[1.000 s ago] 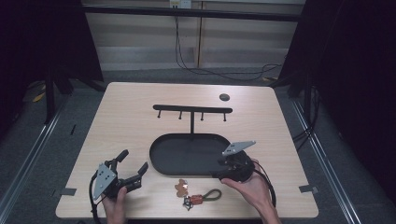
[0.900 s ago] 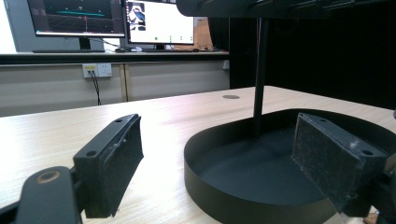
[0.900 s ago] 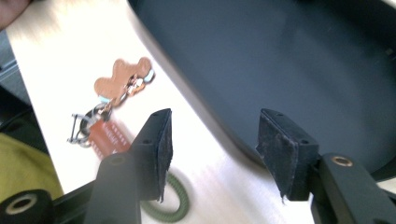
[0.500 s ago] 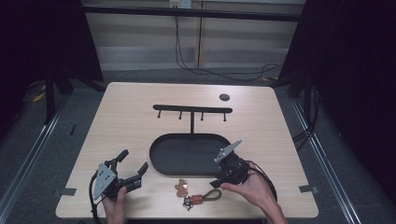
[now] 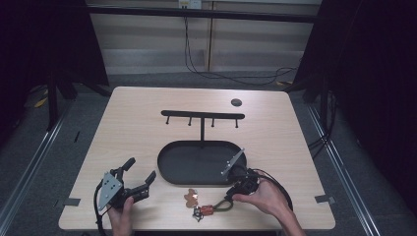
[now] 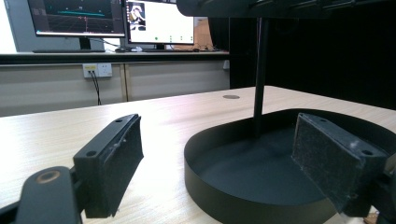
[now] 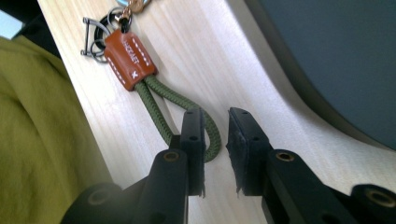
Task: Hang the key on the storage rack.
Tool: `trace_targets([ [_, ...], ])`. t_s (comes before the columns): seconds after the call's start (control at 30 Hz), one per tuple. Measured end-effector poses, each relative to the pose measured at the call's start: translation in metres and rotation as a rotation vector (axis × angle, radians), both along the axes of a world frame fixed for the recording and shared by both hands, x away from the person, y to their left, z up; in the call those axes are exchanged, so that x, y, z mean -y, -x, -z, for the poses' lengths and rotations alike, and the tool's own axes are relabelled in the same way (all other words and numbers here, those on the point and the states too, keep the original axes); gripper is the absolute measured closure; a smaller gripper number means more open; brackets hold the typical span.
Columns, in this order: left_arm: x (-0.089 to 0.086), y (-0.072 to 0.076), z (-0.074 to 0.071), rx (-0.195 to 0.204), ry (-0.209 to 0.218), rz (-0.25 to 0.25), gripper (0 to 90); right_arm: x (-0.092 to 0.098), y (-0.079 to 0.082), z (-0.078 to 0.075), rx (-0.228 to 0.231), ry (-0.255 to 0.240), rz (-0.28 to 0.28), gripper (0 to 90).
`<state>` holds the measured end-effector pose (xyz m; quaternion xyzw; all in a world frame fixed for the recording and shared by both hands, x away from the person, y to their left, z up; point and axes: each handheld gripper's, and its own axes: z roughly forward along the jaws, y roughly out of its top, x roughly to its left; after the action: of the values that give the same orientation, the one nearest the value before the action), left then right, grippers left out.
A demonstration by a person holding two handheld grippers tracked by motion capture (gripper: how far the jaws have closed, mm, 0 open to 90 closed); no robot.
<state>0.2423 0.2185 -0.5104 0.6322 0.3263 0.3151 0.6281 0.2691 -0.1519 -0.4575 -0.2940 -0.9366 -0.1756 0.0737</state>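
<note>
Desk (image 5: 147,123) is carrying the black oval tray (image 5: 169,169) with its hook stand; keychain (image 5: 211,209) is lying on the near edge, just in front of the tray. Left gripper (image 5: 134,181) is sitting well off to the side, jaws wide apart on nothing. Right gripper (image 7: 215,135) is nearer: jaws have just been closing, narrow gap left, straddling the green cord loop (image 7: 187,112). Cord's long axis is running away from the jaws toward the brown leather tab (image 7: 128,58); pads aren't clamping it yet.
</note>
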Motion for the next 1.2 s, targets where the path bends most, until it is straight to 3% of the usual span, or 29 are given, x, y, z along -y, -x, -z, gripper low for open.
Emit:
trace_targets([
  [0.23,0.0,0.0,0.0,0.0,0.0,0.0,15.8,-0.004,0.001,0.005,-0.022,0.033,-0.038,78.8],
  [0.67,0.0,0.0,0.0,-0.001,-0.001,0.001,15.8,-0.001,0.007,0.005,-0.001,0.111,-0.051,82.4],
  [1.03,0.0,0.0,0.0,0.0,-0.001,0.002,15.8,-0.006,0.007,0.007,-0.026,0.096,-0.106,77.4],
  [1.2,0.0,0.0,0.0,0.0,-0.001,0.002,15.8,-0.01,0.011,0.009,-0.006,0.12,-0.136,77.1],
])
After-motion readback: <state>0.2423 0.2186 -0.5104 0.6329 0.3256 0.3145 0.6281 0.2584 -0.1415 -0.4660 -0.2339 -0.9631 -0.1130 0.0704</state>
